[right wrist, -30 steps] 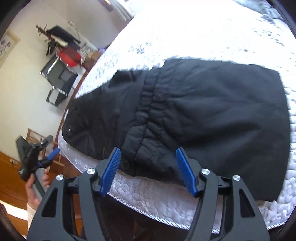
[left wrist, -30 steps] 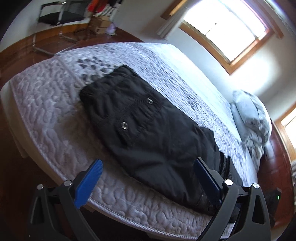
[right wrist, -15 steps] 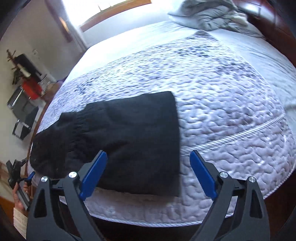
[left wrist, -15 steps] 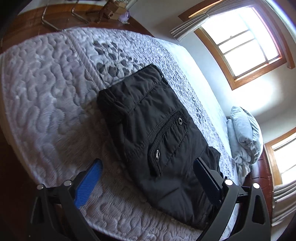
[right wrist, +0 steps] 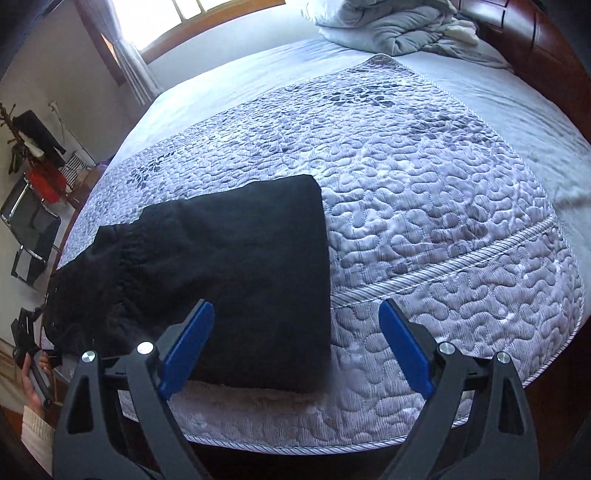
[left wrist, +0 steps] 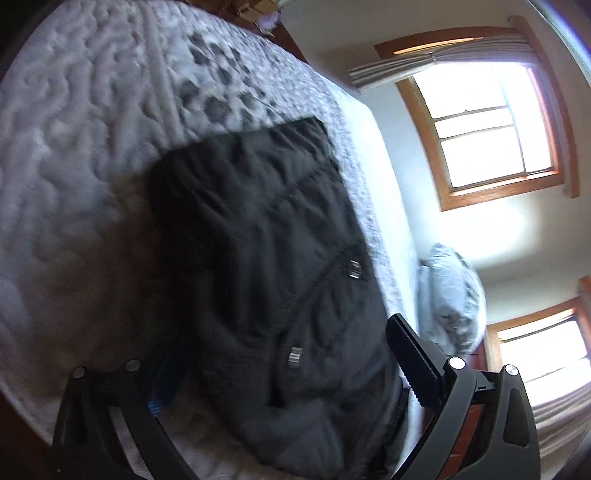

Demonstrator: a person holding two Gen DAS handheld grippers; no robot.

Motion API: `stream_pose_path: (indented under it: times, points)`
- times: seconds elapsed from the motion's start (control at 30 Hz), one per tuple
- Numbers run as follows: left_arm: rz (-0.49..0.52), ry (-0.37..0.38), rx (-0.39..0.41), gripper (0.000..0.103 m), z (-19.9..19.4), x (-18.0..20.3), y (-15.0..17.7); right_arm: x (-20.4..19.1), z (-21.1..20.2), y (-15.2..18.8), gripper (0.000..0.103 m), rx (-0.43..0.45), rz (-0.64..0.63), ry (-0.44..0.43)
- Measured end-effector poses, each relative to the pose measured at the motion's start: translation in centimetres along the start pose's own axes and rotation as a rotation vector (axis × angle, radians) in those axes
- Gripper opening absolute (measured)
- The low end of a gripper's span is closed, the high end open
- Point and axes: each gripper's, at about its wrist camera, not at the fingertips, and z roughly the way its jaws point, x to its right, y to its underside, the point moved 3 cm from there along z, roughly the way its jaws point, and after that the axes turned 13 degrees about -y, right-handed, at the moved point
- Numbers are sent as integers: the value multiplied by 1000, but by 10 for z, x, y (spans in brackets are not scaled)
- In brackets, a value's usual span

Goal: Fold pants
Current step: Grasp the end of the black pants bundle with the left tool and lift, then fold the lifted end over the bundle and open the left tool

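A bedroom: a wide bed [right wrist: 424,206] under a quilted grey cover fills both views, with wood-framed windows [left wrist: 491,144] on the pale wall behind. The right wrist view alone shows the dark wooden headboard [right wrist: 546,48], a heap of grey bedding [right wrist: 399,26] at the far end, and chairs and a coat stand [right wrist: 26,140] by the left wall. The black pants [right wrist: 229,266] lie folded flat near the bed's front edge. The left wrist view, blurred, alone shows their pocket flap with two metal snaps [left wrist: 294,357]. The left gripper [left wrist: 288,365] is spread wide over the pants, gripping nothing; one finger sits at each side of the fabric. The right gripper [right wrist: 295,347] is also wide open and empty (its left finger [right wrist: 184,350] overlaps the pants, whether touching I cannot tell). No writing is readable.
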Motion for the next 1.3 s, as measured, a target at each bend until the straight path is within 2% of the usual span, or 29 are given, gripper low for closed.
stream_pose_path:
  times: [0.17,0.27,0.33,0.37,0.57,0.63,0.83,1.07,1.3]
  points:
    - [-59,27,-5,99,17,7,-1,-7,3,0,91,-9,-20,0]
    - [-73,-32,-2,94,26,10,-2,-6,4,0,91,-14,-30,9]
    - [-75,-90,-7,76,31,11,-1,-3,4,0,91,-16,-25,16]
    - [-79,-109,-11,56,34,10,-3,-1,5,0,91,-17,-18,16]
    - [-137,-59,-26,24,31,-1,-4,6,7,3,91,-25,3,21]
    - [-136,-47,-15,18,27,3,-4,6,7,4,91,-25,6,20]
    - [-134,3,16,15,13,19,-2,12,2,4,91,-15,22,20]
    - [16,38,72,15,-4,69,5,23,-8,5,91,4,56,18]
    - [220,72,109,20,-21,136,35,32,-15,9,91,14,76,16]
